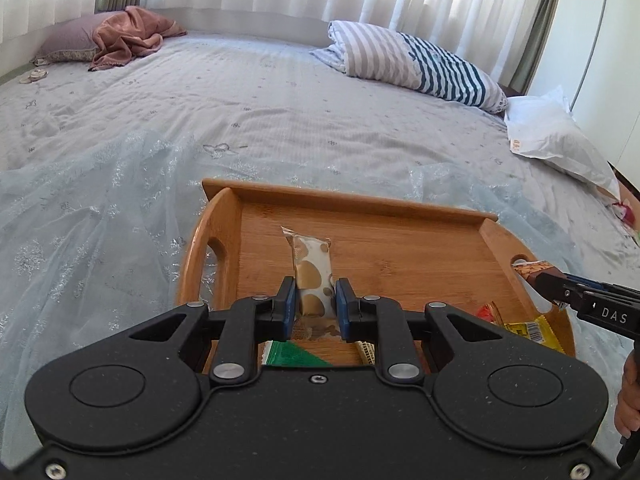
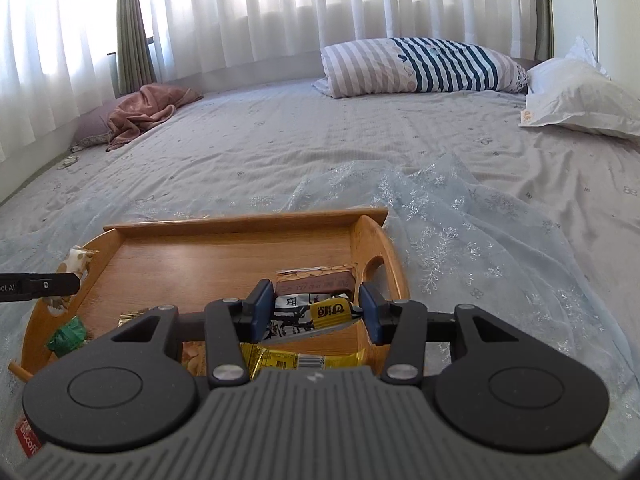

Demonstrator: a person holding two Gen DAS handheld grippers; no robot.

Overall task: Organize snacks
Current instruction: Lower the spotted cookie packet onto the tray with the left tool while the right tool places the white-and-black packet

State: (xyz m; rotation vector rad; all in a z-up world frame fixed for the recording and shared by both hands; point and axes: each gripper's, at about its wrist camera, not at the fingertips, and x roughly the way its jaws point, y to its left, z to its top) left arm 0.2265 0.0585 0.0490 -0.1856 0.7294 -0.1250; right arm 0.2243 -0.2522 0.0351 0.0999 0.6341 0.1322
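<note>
A wooden tray (image 1: pixel 400 236) lies on the bed; it also shows in the right wrist view (image 2: pixel 224 256). My left gripper (image 1: pixel 316 300) is shut on a white snack packet with brown spots (image 1: pixel 312 268), held upright above the tray's left part. My right gripper (image 2: pixel 316 308) is shut on a brown almond snack bar (image 2: pixel 316 282), above the tray's right side; the bar's tip shows in the left wrist view (image 1: pixel 532 270). A black-and-yellow packet (image 2: pixel 316 314), a yellow packet (image 2: pixel 288 360) and a green packet (image 2: pixel 66 336) lie in the tray.
A sheer pale-blue sparkly cloth (image 1: pixel 100 220) lies under the tray. A striped pillow (image 2: pixel 420 66) and a white plastic bag (image 2: pixel 580 96) lie at the far right of the bed. A pink cloth (image 1: pixel 128 38) lies at the far left. A red packet (image 2: pixel 28 440) is beside the tray.
</note>
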